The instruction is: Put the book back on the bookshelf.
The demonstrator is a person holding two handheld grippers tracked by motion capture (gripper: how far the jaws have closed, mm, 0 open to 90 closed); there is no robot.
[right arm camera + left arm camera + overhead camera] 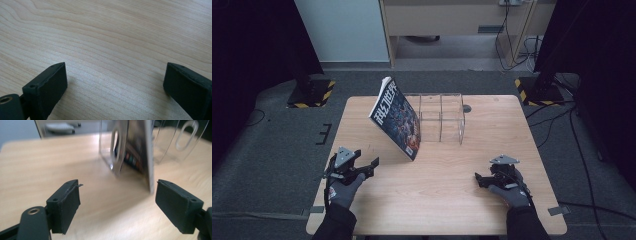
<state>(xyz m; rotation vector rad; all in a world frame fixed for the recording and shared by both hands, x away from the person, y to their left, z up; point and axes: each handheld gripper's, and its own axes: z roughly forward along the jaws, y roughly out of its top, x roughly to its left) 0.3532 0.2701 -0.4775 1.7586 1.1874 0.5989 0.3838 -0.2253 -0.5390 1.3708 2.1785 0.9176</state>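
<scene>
A magazine [396,117] with a dark illustrated cover stands tilted on the wooden table [442,200], leaning right against a clear acrylic divider rack [442,117]. My left gripper [371,167] lies near the table's front left, open and empty, pointing toward the magazine. In the left gripper view its jaws [117,205] stand wide apart, with the magazine's edge [147,155] and the rack's clear panel [110,147] a short way ahead. My right gripper [478,180] rests at the front right, open. Its jaws [115,90] stand over bare wood with nothing between them.
A small dark round disc [467,108] lies on the table behind the rack. Black stands with yellow-black striped bases [312,92] [539,90] flank the table on grey carpet. Cables [557,125] run along the floor at the right.
</scene>
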